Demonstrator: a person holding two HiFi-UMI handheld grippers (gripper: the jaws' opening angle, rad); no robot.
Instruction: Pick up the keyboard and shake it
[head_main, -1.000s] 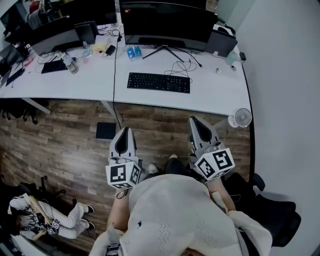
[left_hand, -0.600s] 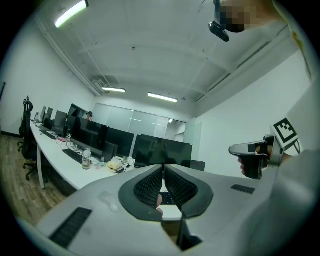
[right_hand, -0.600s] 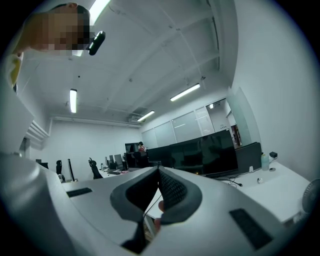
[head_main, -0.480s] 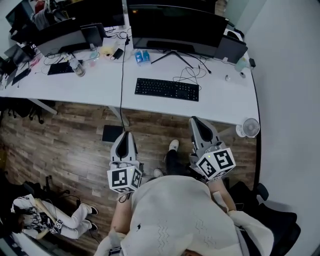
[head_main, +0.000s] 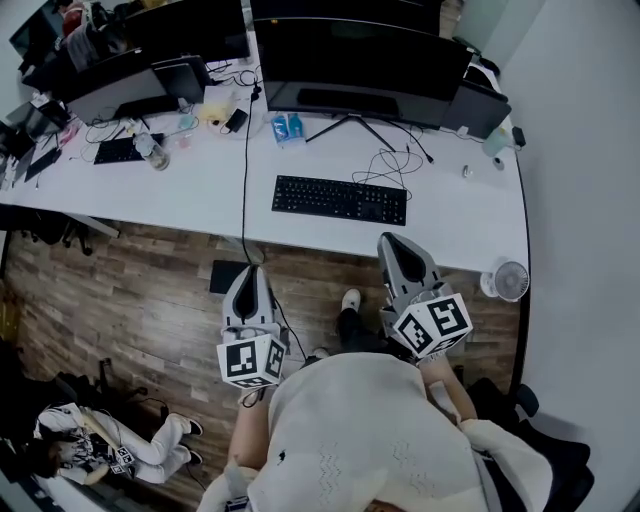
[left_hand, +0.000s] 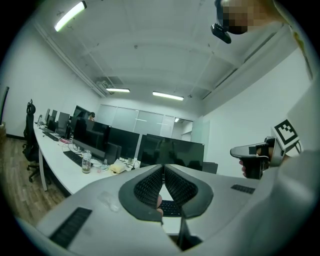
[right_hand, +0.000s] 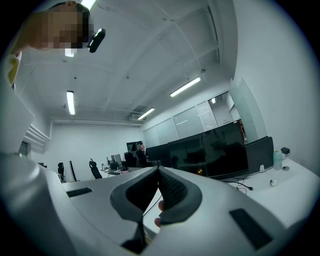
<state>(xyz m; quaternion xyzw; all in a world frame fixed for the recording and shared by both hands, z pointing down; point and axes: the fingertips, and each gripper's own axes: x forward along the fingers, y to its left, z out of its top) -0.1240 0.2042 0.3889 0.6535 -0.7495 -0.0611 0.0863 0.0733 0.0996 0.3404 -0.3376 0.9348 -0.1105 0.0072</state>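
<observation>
Fingers (left_hand: 147, 186) clenched empty on left gripper (head_main: 252, 270) and right gripper (head_main: 392, 243), approach step, short of tabletop (head_main: 180, 190); next: open both, bracket the keyboard (head_main: 339, 199) ends.

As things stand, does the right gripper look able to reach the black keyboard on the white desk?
Probably yes: nothing lies between the right gripper and the black keyboard, though its jaws are shut.

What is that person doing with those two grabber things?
A person stands before a white desk with a hand-held gripper in each hand. The left hand-held gripper and the right hand-held gripper are both shut and empty, aimed at the desk. The black keyboard lies there untouched, in front of the monitor.
</observation>
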